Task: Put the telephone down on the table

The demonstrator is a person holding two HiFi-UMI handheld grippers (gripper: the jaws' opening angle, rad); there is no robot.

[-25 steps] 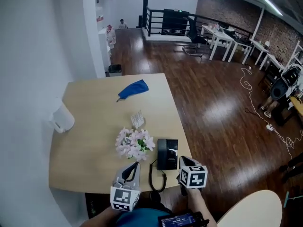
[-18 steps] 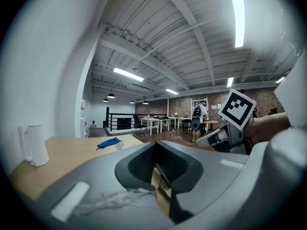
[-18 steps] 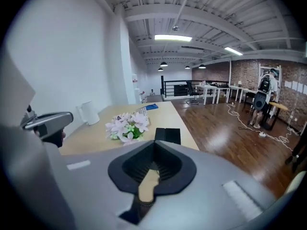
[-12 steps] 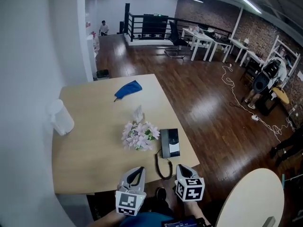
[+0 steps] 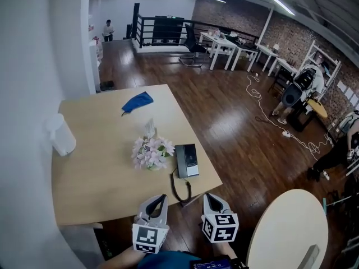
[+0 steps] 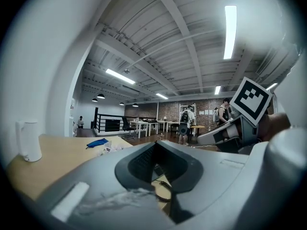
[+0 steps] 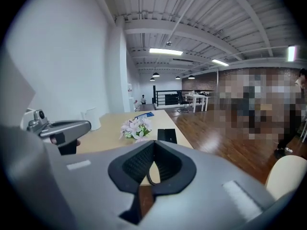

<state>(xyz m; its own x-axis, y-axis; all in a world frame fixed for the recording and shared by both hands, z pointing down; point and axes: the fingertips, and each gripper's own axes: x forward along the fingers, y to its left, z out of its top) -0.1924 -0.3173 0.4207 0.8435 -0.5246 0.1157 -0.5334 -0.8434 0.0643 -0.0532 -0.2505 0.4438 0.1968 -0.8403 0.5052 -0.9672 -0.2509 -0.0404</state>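
Left gripper point(image 5: 161, 197), right gripper point(image 5: 208, 197): jaws together

Item count
One black corded desk telephone point(image 5: 186, 160), one bunch of pale pink flowers point(image 5: 149, 152), one crumpled blue cloth point(image 5: 137, 102), one white jug point(image 5: 60, 134).

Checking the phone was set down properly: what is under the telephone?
The telephone lies flat on the tan table, near its right edge; its cord loops past the front edge. Anything beneath it is covered.
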